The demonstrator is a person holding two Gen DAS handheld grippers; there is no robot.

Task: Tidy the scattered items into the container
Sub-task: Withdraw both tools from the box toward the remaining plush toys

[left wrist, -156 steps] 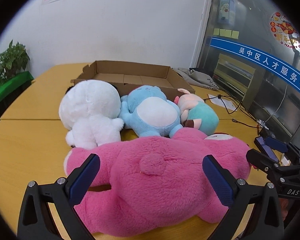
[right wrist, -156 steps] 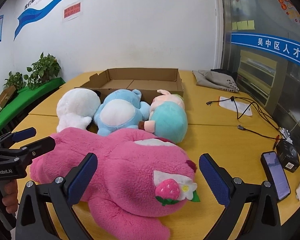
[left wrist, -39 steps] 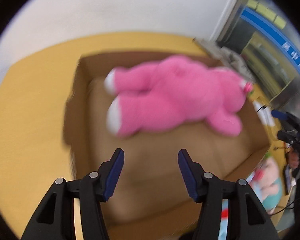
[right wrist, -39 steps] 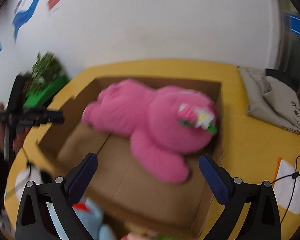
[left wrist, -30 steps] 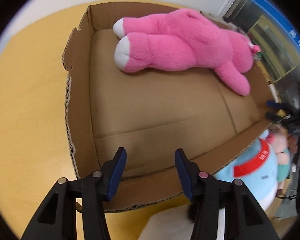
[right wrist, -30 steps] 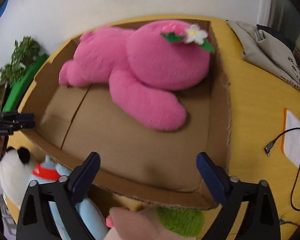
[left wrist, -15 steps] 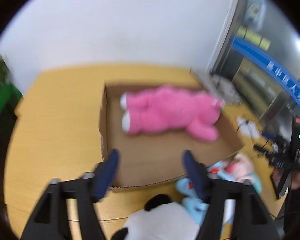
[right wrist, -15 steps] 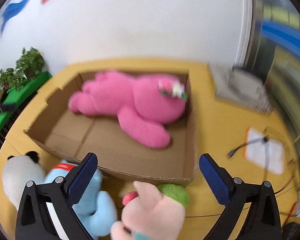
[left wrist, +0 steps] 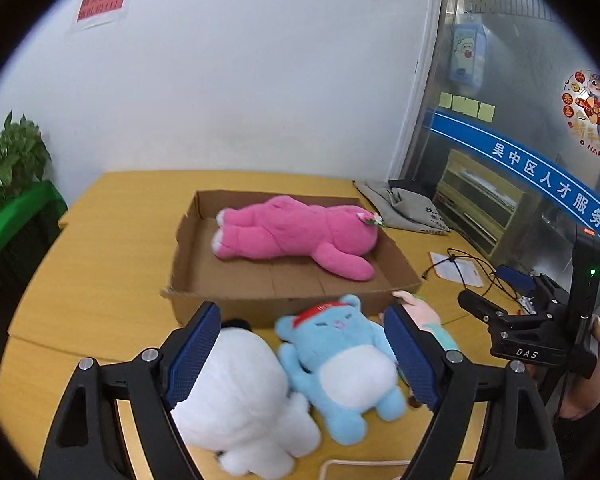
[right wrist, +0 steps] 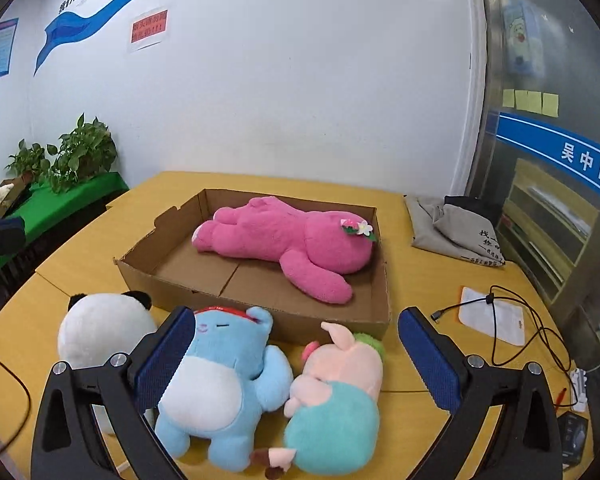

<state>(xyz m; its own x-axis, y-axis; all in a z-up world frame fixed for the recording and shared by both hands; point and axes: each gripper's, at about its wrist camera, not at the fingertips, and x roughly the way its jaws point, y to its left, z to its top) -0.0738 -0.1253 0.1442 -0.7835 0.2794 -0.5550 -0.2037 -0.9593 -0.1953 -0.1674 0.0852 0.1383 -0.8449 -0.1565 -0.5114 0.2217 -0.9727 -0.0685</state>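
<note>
A big pink plush bear (left wrist: 296, 236) (right wrist: 284, 244) lies inside the shallow cardboard box (left wrist: 188, 240) (right wrist: 382, 280) at the back of the yellow table. In front of the box lie a white panda plush (left wrist: 236, 396) (right wrist: 100, 332), a blue plush (left wrist: 340, 356) (right wrist: 220, 384) and a pink-and-teal pig plush (right wrist: 340, 392) (left wrist: 424, 316). My left gripper (left wrist: 300, 356) is open and empty above the panda and blue plush. My right gripper (right wrist: 296, 356) is open and empty above the blue plush and the pig; it also shows in the left wrist view (left wrist: 512, 312).
A grey cloth bag (right wrist: 456, 232) lies at the back right of the table. A paper (right wrist: 492, 320) with a black cable (right wrist: 540, 328) lies right of the box. Potted plants (right wrist: 72, 156) stand on a green shelf at the left. A glass partition (left wrist: 520, 140) is at the right.
Five seconds ago the pink bear lay on the table in front of the other plush toys; now it lies in the box. Both grippers have pulled back from the box, and the left one has opened wider.
</note>
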